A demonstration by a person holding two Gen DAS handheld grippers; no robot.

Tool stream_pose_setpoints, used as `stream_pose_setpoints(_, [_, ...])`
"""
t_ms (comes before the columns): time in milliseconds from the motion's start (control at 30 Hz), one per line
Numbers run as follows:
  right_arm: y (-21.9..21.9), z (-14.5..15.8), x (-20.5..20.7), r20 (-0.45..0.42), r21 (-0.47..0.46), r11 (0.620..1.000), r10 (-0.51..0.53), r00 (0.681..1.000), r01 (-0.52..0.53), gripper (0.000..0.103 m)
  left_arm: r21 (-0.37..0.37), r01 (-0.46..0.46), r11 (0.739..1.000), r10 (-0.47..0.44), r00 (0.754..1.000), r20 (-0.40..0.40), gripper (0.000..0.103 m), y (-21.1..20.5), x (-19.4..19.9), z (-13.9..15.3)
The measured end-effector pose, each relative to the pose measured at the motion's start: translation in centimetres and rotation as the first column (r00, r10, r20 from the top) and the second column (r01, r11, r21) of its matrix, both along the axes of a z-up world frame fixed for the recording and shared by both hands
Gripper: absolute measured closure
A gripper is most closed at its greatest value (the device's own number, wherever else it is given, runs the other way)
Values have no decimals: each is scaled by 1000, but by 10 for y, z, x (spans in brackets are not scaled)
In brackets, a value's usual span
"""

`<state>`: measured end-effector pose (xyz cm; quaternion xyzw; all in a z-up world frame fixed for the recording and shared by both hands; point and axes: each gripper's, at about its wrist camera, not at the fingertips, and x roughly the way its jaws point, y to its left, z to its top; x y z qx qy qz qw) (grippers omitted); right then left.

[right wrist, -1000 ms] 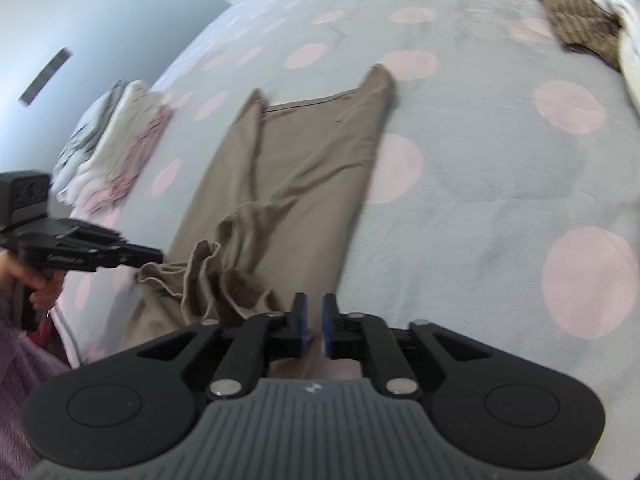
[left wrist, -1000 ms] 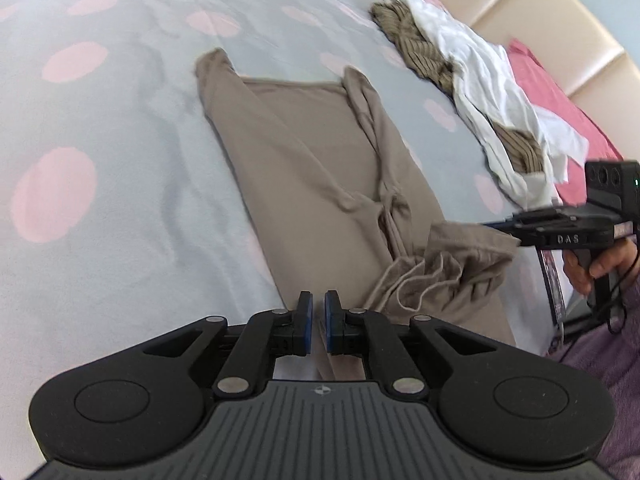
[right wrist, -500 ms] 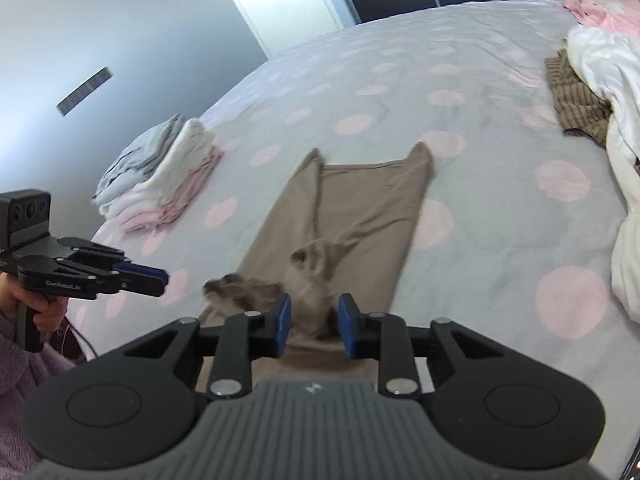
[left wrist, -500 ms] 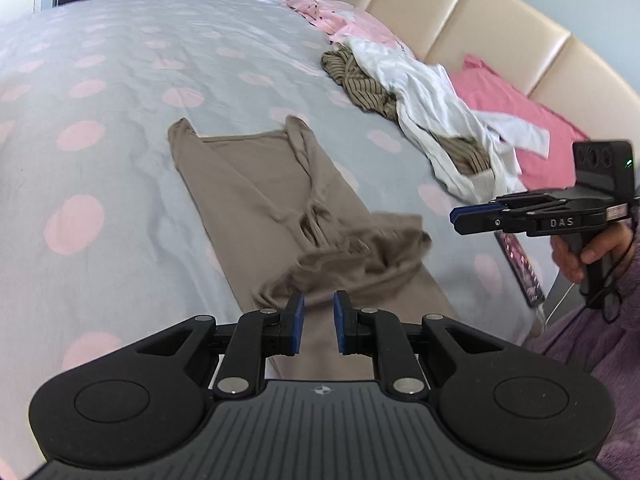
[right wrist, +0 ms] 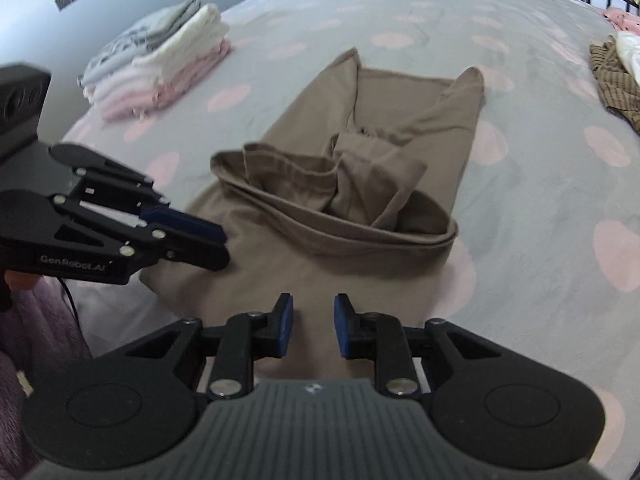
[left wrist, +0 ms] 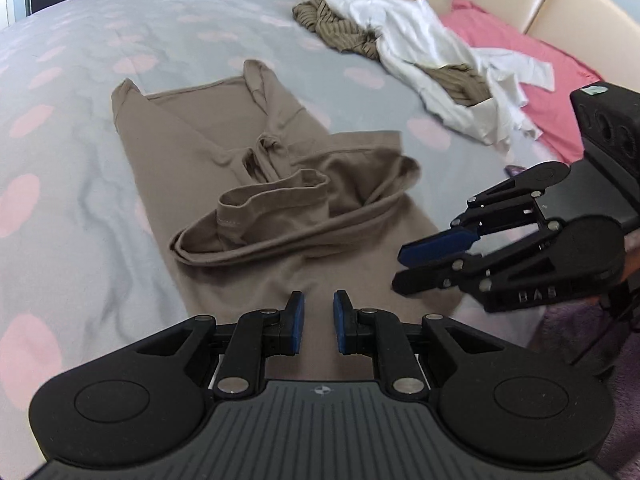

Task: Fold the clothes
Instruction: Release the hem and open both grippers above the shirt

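Lying half-folded on the dotted grey bed [left wrist: 80, 208], the taupe knit garment [left wrist: 256, 184] needs further folding; left gripper [left wrist: 319, 322] and right gripper [right wrist: 313, 326] are released, empty.

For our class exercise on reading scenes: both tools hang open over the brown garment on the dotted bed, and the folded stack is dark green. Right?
Not quite. The folded stack is white, pink and grey, as the right wrist view shows. Both tools, left tool and right tool, do hang open over the brown garment.
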<state>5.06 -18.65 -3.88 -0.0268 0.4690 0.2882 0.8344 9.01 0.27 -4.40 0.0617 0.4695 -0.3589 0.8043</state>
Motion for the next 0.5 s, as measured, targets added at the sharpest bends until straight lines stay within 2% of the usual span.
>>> stream_pose_setpoints(200, [-1, -4, 28, 32, 8, 999, -36, 999, 36, 78, -28, -66, 997, 67, 997, 32, 90, 0, 27, -7])
stream_pose_setpoints(500, [0, -5, 74, 25, -7, 996, -93, 995, 94, 72, 31, -135, 990, 133, 989, 66, 87, -11, 64, -13])
